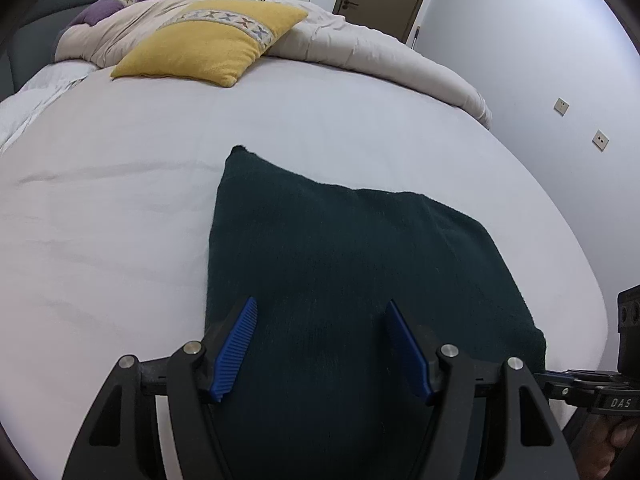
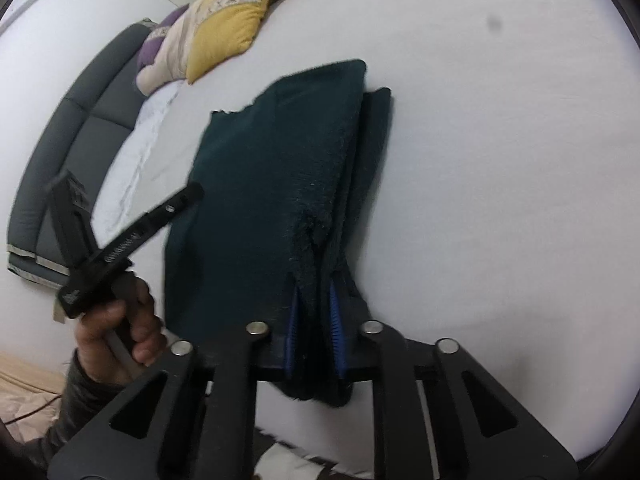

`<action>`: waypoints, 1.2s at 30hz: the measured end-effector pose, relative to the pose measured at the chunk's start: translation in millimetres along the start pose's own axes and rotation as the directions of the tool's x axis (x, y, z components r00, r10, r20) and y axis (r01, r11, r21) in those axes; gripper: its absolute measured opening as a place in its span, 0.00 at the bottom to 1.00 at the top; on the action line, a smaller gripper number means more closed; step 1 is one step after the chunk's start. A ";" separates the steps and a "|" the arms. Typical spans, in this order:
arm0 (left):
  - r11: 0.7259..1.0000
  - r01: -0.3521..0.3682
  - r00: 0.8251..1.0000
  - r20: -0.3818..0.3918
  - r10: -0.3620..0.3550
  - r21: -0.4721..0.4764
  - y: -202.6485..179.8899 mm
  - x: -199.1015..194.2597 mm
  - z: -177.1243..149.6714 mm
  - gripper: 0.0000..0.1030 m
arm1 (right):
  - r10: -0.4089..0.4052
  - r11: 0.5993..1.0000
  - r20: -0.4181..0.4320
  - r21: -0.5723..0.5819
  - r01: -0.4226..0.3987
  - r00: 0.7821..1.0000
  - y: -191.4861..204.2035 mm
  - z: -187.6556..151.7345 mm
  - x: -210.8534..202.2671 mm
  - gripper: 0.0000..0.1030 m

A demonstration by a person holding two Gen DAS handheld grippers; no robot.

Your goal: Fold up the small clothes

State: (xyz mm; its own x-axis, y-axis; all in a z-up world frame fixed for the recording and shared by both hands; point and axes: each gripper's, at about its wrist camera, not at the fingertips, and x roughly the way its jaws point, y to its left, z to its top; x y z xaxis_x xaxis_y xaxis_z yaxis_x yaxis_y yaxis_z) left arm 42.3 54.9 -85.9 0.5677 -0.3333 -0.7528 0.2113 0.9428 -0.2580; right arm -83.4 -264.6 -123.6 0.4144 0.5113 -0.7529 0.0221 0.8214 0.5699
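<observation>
Although a fold is already laid into the dark green knit garment (image 2: 272,168), the work is judged to be partly done at most; in the right wrist view a stack of layers is seen along the garment's right-hand edge, so at least one fold-over is taken to be made, while a further fold and a final squaring-up are judged to be left. The garment is spread on the white bed sheet (image 1: 120,208), reaching forward from both sets of jaws. The right gripper (image 2: 314,320) is seen with its jaws drawn together and clamped on the near edge of the layered cloth, the blue pads pressed to either side of the bunched fabric. The left gripper (image 1: 320,344) is held with its jaws wide apart, nothing between them; the garment lies below and ahead of the gap, and whether the pads touch it cannot be told. In the right wrist view that gripper is seen off to the left of the clamped jaws, gripped by the left hand (image 2: 120,320).

Far ahead of the left jaws a yellow cushion (image 1: 208,40) is laid against a beige duvet (image 1: 360,48), with a purple cushion (image 1: 104,8) beyond and a grey headboard (image 2: 80,120) at the side; all are well apart from the garment, and nothing is judged to stand in the way; only the sheet's shallow creases lie near the cloth.
</observation>
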 end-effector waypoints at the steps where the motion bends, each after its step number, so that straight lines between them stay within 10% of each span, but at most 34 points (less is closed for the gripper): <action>1: 1.000 0.003 1.000 -0.002 -0.003 -0.001 0.5 -1.7 -1.1 0.67 | 0.008 1.000 0.003 0.002 -0.008 1.000 -0.4 -2.2 -2.4 0.10; 13: 0.996 -0.038 0.999 0.005 0.038 0.079 -6.2 3.2 -12.7 0.69 | 0.155 0.979 -0.029 0.135 -0.150 0.987 -48.7 -12.2 28.7 0.08; 23: 1.000 0.030 0.997 0.064 -0.030 -0.009 10.3 -30.8 25.8 0.69 | 0.137 0.991 0.034 0.005 -0.137 0.990 3.5 21.7 -17.0 0.16; 30: 0.993 0.113 0.993 -0.019 -0.114 -0.044 22.9 0.4 -0.9 0.67 | 0.234 0.972 -0.140 0.033 -0.232 0.962 -1.9 3.7 43.9 0.13; 36: 0.938 0.306 0.950 -0.008 -0.312 -0.164 50.8 -15.8 -9.6 0.67 | 0.351 0.933 -0.045 0.104 -0.345 0.935 -40.8 -8.8 35.0 0.06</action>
State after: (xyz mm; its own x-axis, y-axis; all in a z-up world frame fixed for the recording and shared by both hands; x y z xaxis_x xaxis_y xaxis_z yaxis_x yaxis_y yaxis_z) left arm 36.4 108.2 -93.0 0.4671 -0.6105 -0.6396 0.2413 0.7839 -0.5720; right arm -77.8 -278.0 -176.1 0.3543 0.7780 -0.5189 -0.0282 0.5635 0.8256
